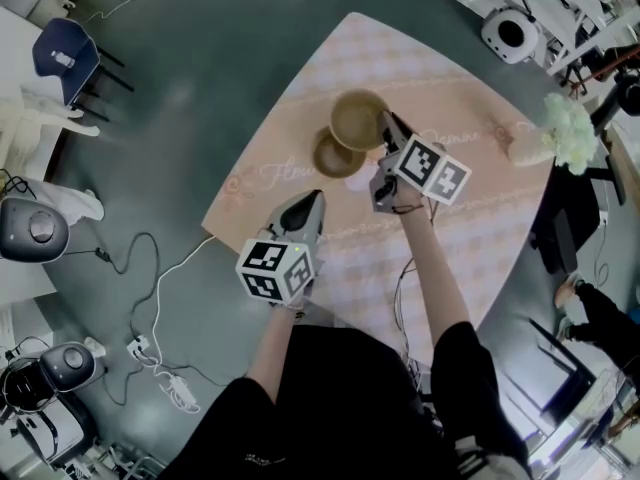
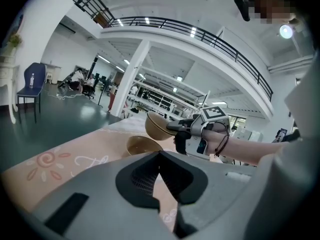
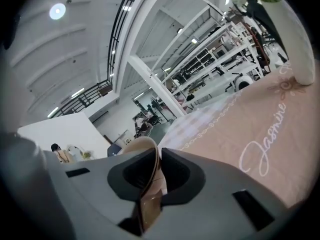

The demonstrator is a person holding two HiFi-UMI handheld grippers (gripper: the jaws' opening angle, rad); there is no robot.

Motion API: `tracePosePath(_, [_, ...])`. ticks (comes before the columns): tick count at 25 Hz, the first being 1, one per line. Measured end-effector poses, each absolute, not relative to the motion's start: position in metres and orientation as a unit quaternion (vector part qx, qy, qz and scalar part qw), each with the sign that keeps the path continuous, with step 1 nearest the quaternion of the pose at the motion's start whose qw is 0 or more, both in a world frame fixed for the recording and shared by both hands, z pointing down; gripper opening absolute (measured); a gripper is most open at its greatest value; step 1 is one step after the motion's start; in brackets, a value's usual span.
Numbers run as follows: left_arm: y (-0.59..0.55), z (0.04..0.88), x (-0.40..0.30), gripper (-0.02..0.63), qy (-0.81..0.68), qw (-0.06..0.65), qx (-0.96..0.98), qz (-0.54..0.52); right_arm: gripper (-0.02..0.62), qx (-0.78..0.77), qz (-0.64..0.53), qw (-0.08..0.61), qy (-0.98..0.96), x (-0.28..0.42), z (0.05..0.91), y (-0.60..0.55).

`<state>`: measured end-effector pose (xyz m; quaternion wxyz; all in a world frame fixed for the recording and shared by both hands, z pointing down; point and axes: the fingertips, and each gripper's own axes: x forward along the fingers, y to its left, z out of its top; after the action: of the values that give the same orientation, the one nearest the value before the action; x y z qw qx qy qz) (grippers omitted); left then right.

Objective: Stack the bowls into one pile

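Nearest, the left gripper hovers empty over the near-left part of the table. Its claw seems pressed together, though the view along it is cramped. Further in, the right gripper pinches the right rim of a tan bowl, holding it tilted in the air just above and beyond the second bowl, which rests on the cloth. Both bowls look stiff, thin-walled and light, and smooth enough to pivot in a rim pinch. The rim is still the sensible hold.
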<state>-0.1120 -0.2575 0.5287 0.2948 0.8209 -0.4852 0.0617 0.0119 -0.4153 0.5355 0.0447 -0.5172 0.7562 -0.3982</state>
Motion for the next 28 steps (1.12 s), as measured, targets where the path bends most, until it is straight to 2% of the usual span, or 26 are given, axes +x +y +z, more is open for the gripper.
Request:
tracePosePath(11, [-0.255,0.526,-0.117,-0.003,-0.49,0.294,0.819,0.06,0.023,-0.463,-0.335,-0.059,0.818,-0.034,0.538,-0.394])
tracePosePath(28, [-0.246,0.531,-0.123,-0.003,-0.501,0.299,0.809,0.061,0.032,-0.452,-0.289,-0.176,0.826,-0.046,0.57,-0.378])
